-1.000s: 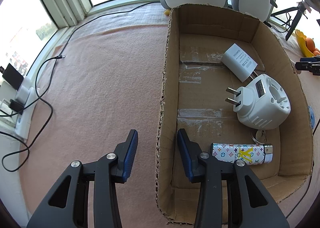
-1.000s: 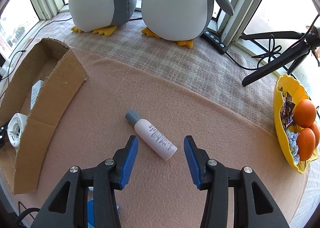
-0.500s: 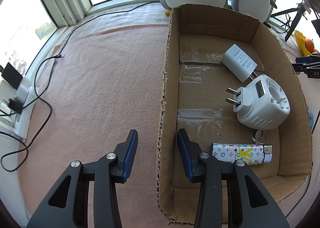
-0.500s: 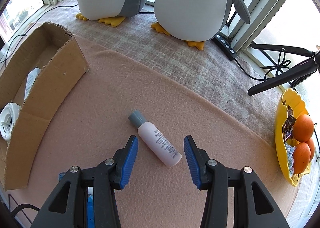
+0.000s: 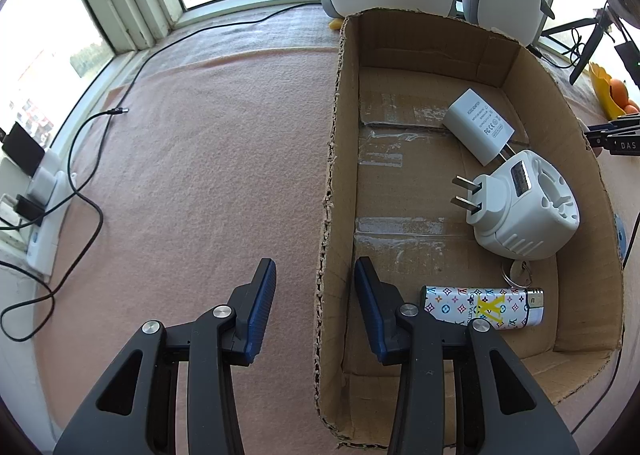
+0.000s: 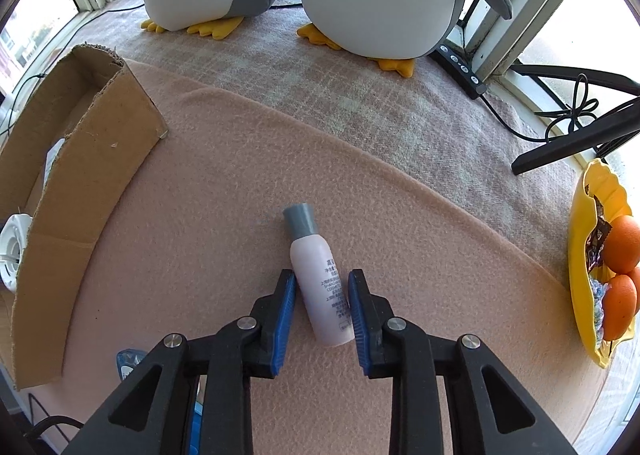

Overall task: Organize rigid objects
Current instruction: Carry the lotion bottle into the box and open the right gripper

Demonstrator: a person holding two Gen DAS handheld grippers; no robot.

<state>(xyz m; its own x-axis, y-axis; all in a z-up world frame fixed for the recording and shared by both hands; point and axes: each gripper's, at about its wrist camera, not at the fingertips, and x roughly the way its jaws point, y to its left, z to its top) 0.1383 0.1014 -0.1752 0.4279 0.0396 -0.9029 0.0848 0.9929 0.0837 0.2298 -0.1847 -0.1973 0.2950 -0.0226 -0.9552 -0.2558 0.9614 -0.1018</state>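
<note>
Bright window daylight, fisheye-warped edges, sharp

the left hand-held gripper (image 5: 315, 279) points forward and down, its blue-padded fingers (image 5: 262, 307) spread wide with nothing between them. the right hand-held gripper (image 6: 322, 289) is tilted down too, its fingers (image 6: 285, 309) narrowed to a small gap, pads close on either side of what lies between.

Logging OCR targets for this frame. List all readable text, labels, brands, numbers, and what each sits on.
"DAS": white letters on the black clamp at the right edge of the left wrist view, cut off there.
Yellow "LV" monogram: on the patterned lighter in the cardboard box.
White charger: printed lines and certification marks, too small to read.
Pink bottle: column of small print, too blurred to read.
</note>
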